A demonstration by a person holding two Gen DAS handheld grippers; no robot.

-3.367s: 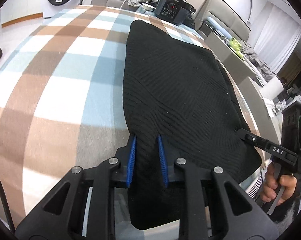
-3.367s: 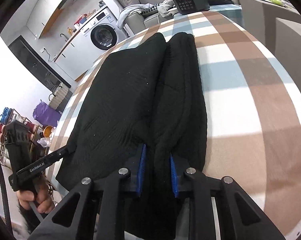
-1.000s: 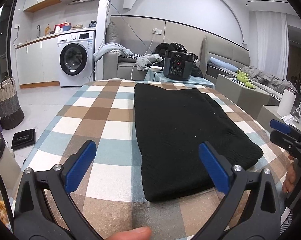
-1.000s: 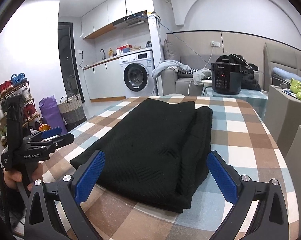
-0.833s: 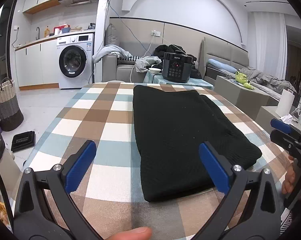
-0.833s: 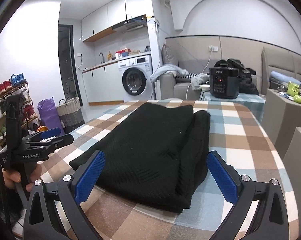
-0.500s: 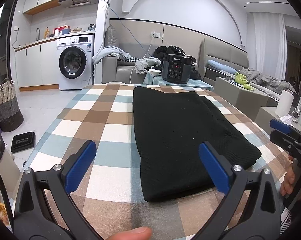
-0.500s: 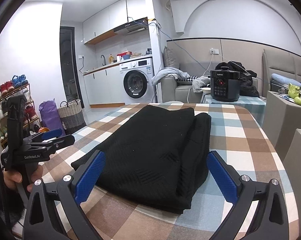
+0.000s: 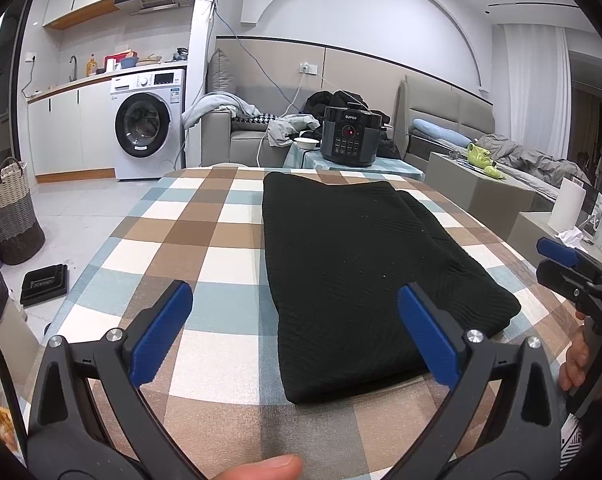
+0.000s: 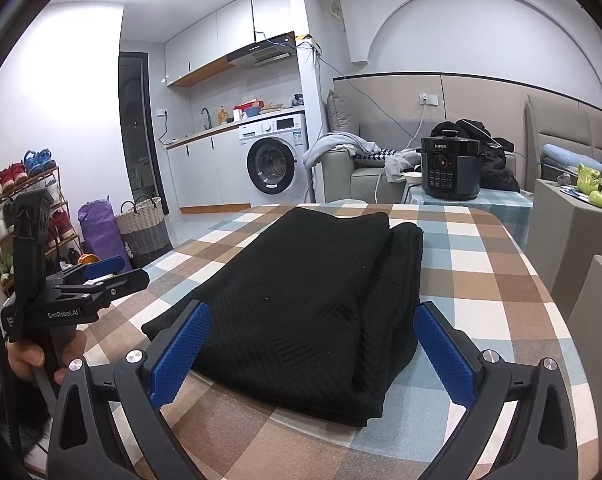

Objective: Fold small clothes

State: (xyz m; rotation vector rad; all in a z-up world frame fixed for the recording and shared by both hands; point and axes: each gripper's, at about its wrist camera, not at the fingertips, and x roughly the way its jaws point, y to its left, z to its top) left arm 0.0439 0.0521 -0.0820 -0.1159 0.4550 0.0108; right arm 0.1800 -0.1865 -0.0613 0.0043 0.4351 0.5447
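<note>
Both grippers, left [image 9: 295,330] and right [image 10: 311,348], have released and withdrawn, jaws spread wide. Folded black garment [image 9: 361,264] lies lengthwise, pointing away, on checked tablecloth [image 9: 181,240].

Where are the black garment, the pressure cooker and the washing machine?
black garment [image 9: 353,264], left wrist view, top folded layer
pressure cooker [image 9: 349,139], left wrist view, control panel
washing machine [image 10: 270,165], right wrist view, round door

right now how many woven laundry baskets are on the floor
1. A woven basket with a grey lower band stands on the floor left of the checked table, beside a purple bag, short of the washing machine. Others may be hidden behind the table.
</note>
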